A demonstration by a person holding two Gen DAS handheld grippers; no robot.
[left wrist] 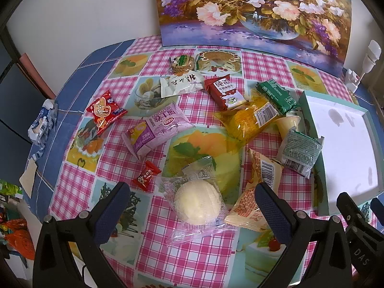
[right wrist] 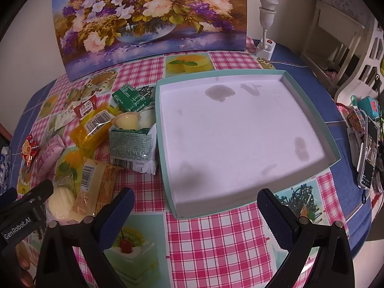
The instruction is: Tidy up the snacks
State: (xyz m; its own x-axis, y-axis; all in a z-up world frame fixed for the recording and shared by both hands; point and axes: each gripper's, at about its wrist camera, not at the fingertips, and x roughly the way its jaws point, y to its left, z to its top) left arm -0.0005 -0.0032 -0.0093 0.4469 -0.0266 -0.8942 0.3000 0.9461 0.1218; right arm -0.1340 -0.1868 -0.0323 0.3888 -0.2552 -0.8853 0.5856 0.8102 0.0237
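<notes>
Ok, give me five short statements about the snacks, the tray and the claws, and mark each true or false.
1. The white tray already holds several snacks. False: nothing lies in it.
2. The left claw is open, above the clear-wrapped round bun. True.
3. The right claw grips a green packet. False: it is open and holds nothing.
4. The flower painting stands at the table's far edge. True.
5. The small red candy lies inside the tray. False: it lies on the tablecloth.

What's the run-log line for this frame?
stage: start | left gripper: open, over round white bun pack | right gripper: open, at tray near edge | tray: holds no snacks | snacks: on tablecloth
</notes>
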